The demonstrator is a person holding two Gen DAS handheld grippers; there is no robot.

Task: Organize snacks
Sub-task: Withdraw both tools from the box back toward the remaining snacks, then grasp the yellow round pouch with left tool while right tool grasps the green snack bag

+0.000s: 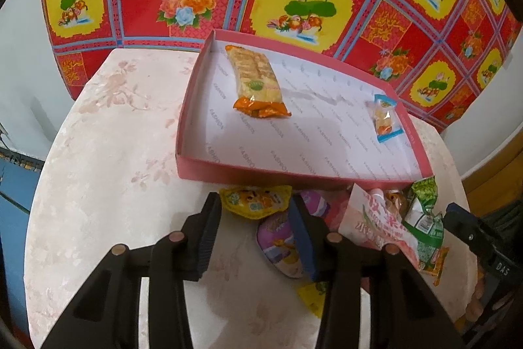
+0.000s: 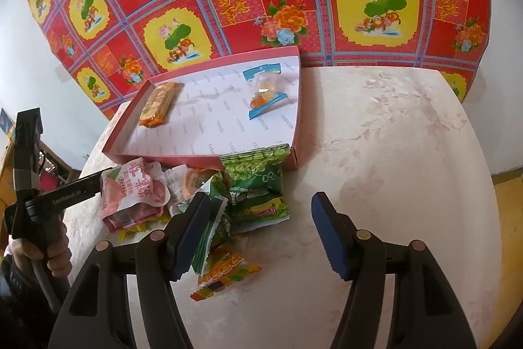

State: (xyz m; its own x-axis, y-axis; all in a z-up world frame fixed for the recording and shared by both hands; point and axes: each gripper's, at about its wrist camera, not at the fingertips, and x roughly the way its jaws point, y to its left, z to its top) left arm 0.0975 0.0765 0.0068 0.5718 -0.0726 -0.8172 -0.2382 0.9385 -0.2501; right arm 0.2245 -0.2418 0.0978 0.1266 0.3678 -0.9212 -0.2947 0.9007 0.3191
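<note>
Two wrapped snacks lie in the pink tray (image 1: 193, 110); both claws hang spread, pinching nothing.

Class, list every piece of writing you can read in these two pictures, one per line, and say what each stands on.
"FASHION": repeated across the white lining of the shallow pink cardboard tray.
"DAS": on the black right gripper body, cut off at the frame edge.
Pink fruit-print snack pouch: large red Chinese characters, too distorted to read.
Green peas snack packet: lettering blurred.
Red floral cloth: gold characters, unreadable.
</note>
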